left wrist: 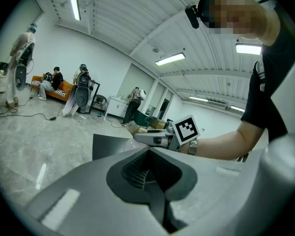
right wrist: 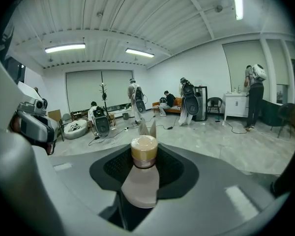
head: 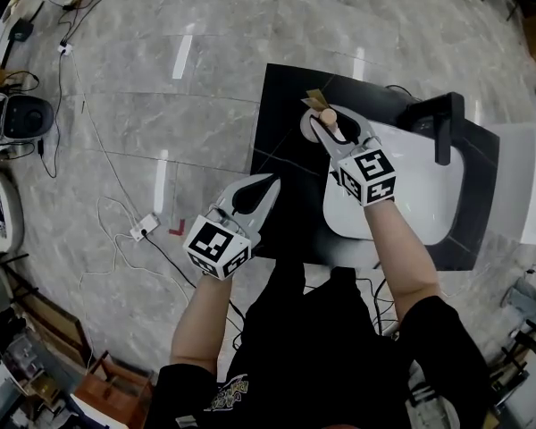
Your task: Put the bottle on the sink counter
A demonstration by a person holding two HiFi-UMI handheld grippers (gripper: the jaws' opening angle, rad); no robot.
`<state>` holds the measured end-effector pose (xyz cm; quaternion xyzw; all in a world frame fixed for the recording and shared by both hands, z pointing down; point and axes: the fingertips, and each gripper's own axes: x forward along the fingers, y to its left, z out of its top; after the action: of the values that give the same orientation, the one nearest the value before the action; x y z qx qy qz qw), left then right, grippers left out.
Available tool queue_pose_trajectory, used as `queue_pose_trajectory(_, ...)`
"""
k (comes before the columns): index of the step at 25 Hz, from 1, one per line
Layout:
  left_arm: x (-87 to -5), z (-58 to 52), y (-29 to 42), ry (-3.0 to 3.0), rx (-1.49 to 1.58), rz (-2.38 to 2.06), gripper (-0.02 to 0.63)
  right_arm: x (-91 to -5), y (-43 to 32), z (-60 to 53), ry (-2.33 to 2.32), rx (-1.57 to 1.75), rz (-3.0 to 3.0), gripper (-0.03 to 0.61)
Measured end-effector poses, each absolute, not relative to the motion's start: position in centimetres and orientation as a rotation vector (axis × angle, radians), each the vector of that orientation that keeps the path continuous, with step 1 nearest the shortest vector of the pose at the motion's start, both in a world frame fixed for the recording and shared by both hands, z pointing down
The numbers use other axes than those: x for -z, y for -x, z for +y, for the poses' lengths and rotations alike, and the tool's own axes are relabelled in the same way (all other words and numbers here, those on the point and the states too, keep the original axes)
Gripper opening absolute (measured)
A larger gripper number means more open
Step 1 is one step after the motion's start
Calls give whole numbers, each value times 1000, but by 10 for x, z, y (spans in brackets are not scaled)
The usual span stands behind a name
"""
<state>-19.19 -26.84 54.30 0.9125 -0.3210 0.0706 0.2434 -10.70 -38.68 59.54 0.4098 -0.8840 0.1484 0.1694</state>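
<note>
Bottle (right wrist: 142,180): clamped in right tool (head: 325,125), long axis along the jaws, cap forward, above bench (head: 286,96) just beside sink (head: 429,195). Left tool (head: 268,184): closed, empty, farther from sink.

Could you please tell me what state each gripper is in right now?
Left gripper: closed, nothing between its jaws.
Right gripper: closed on the bottle.
</note>
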Motion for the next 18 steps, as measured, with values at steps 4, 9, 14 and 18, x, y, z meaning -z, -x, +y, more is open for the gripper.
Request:
queue_pose_trajectory(4, -545, -271, 198, -2483, -182, -890, 0, -599, 117, -396, -1151, -403, -2513, 161)
queue_pose_trajectory(9, -548, -270, 203, -2475, -187, -892, 0, -601, 127, -407, -1139, -362, -2515, 161)
queue_pose_trajectory(14, -551, -264, 208, -2471, -197, -893, 0, -603, 133, -418, -1143, -343, -2519, 161)
queue_pose_trajectory(18, -550, -262, 214, -2467, -200, -898, 0, -603, 138, -421, -1141, -336, -2519, 161)
